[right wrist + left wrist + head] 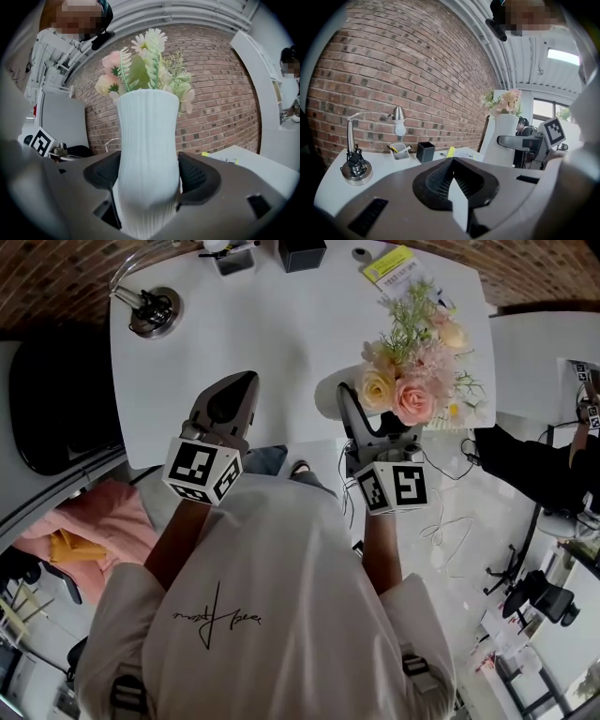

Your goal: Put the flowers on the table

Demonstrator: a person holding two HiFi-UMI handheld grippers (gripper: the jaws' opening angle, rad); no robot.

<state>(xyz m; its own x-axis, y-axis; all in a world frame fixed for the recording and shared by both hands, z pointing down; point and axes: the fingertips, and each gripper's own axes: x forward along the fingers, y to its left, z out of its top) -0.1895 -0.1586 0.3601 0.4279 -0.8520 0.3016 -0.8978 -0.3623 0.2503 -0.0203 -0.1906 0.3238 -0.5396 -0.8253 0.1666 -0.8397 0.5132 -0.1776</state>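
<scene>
Holding the vase (147, 136) of flowers (409, 373), right gripper (149, 182) jaws clamped on its lower body, over table (281, 334) edge. Left gripper (453, 182) jaws together, empty.

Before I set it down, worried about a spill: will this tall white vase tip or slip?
Probably top-heavy: the narrow vase carries a wide bouquet, so it may tip. Its ribbed wall likely resists slipping in the right claw.
</scene>
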